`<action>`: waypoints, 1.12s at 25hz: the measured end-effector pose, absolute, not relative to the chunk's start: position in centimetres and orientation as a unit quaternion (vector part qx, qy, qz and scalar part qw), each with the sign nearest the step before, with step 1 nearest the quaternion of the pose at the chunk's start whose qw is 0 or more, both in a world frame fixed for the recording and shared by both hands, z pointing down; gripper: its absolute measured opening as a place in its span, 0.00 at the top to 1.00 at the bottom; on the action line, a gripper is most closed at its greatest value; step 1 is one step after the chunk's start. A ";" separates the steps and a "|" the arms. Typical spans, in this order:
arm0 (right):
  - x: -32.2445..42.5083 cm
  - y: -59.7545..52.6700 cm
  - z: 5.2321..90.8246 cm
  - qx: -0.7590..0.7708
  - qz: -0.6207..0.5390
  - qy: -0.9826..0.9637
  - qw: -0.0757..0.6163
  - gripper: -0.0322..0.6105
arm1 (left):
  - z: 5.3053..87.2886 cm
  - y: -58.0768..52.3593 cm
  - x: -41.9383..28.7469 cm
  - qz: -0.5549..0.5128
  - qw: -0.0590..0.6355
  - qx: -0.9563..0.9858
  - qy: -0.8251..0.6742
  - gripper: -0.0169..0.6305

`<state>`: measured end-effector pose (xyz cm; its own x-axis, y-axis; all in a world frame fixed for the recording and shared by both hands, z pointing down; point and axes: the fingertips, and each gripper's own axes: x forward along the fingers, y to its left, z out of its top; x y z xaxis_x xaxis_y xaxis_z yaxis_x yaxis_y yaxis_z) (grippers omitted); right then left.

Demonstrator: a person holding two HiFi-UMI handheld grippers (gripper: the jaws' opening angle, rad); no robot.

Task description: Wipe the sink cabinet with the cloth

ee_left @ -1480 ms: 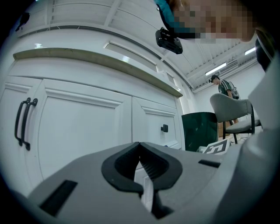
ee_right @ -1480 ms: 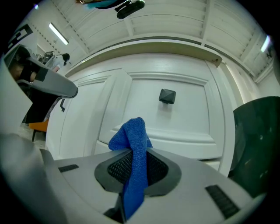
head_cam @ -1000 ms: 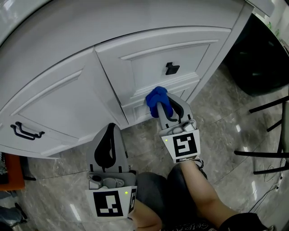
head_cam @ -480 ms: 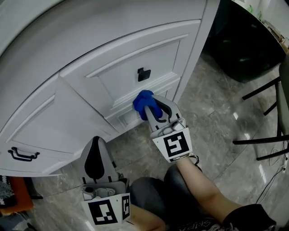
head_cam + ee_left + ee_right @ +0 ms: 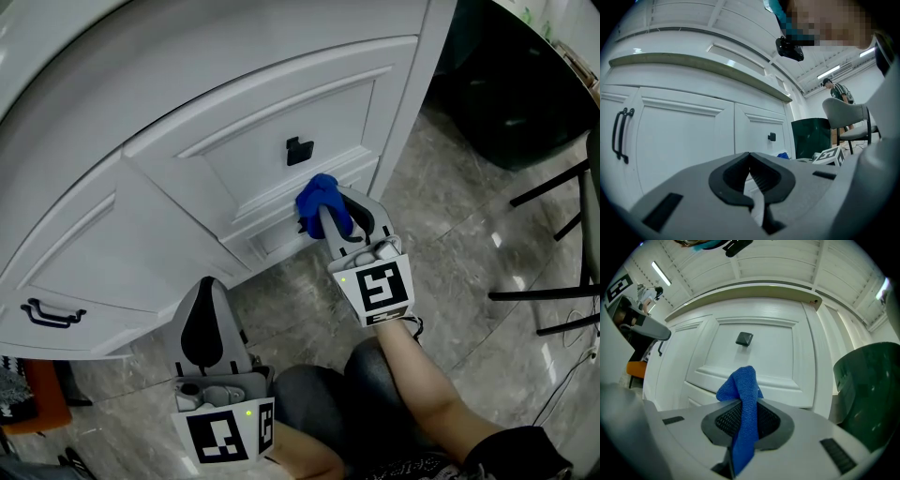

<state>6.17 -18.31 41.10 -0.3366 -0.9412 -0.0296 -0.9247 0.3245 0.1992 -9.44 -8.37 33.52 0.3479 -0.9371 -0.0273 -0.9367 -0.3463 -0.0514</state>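
The left gripper [image 5: 204, 284] is nearest, low over the marble floor [image 5: 441, 234] by the base of the sink cabinet [image 5: 187, 112]. Its own view shows it short of the white front. Its 2 fingers meet at the tips with nothing between them, and only cabinet front shows through the slot behind the tips. The person's forearm [image 5: 422, 384] behind the right gripper [image 5: 334, 214] is cut off by the lower edge of the head view.

The right gripper's 2 fingers are clamped on the blue cloth [image 5: 317, 199]. The cloth runs down between them and bunches up past the tips. The bunch sits at the cabinet's lower rail, directly under the square black knob [image 5: 298, 150]. No view shows whether it actually touches the white face, because the cloth itself hides the contact.

Farther along the cabinet, on the left gripper's side, a black bar handle [image 5: 45, 314] sits on a door. An orange object [image 5: 33, 398] beside the cabinet's base is cropped and too unclear to name. The cabinet's top runs out of the head view.

Beyond the cabinet's far corner stands a dark green bin [image 5: 506, 103], near that corner, with open floor between it and the right gripper. Black chair legs [image 5: 553, 295] stand well apart from the cabinet and are partly cut off by the edge.
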 end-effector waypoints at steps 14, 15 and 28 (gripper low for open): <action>9.9 -19.2 41.3 0.614 -0.076 -0.785 0.038 0.86 | 33.5 -8.6 -8.8 -0.007 0.030 -0.822 0.569 0.97; 10.2 -19.3 41.3 0.616 -0.075 -0.783 0.038 0.86 | 33.5 -8.6 -8.7 -0.007 0.030 -0.822 0.568 0.97; 16.3 -20.6 41.8 0.678 -0.060 -0.733 0.027 0.86 | 33.7 -8.9 -8.2 -0.011 0.030 -0.823 0.568 0.97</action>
